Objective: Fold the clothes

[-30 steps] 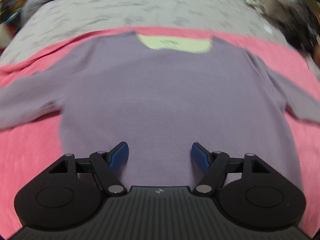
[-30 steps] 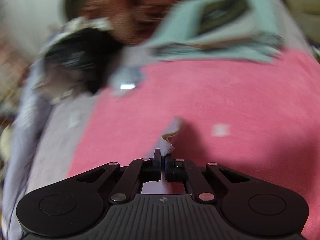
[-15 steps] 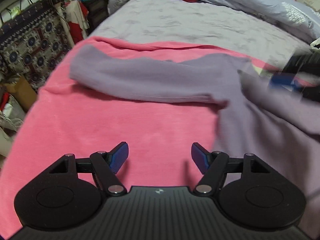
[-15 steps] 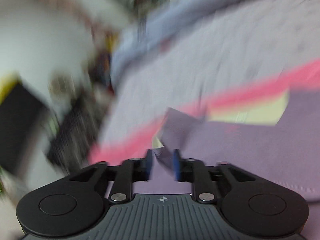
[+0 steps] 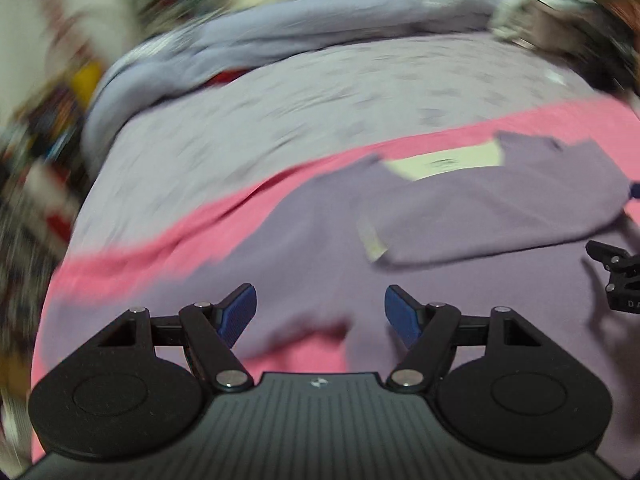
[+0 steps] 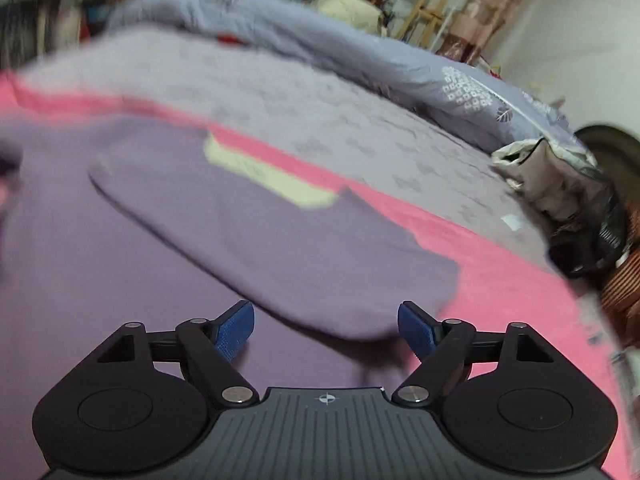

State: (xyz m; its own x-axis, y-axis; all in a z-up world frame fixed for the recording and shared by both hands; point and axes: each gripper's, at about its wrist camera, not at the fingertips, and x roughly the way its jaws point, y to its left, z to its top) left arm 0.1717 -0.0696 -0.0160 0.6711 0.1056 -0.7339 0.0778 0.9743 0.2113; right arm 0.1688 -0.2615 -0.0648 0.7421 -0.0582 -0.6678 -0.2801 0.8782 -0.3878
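Note:
A purple long-sleeved sweater [image 5: 304, 256] lies flat on a pink blanket [image 5: 168, 236], neck away from me, a pale yellow lining [image 5: 448, 162] at the collar. Its right sleeve [image 5: 480, 216] lies folded across the chest; it also shows in the right wrist view [image 6: 280, 240]. My left gripper [image 5: 320, 312] is open and empty above the sweater's left body and left sleeve. My right gripper [image 6: 326, 326] is open and empty just over the folded sleeve's shoulder end; part of it shows at the left wrist view's right edge [image 5: 616, 276].
The pink blanket [image 6: 500, 280] covers the near part of a bed with a lilac sheet [image 5: 320, 92]. A blue-grey duvet [image 6: 360, 60] is bunched at the far side. Bags and clutter [image 6: 568, 200] sit at the bed's right edge.
My right gripper has let go of the right sleeve's cuff, which now lies folded across the chest, and stands open. My left gripper has swung back from the left sleeve toward the body.

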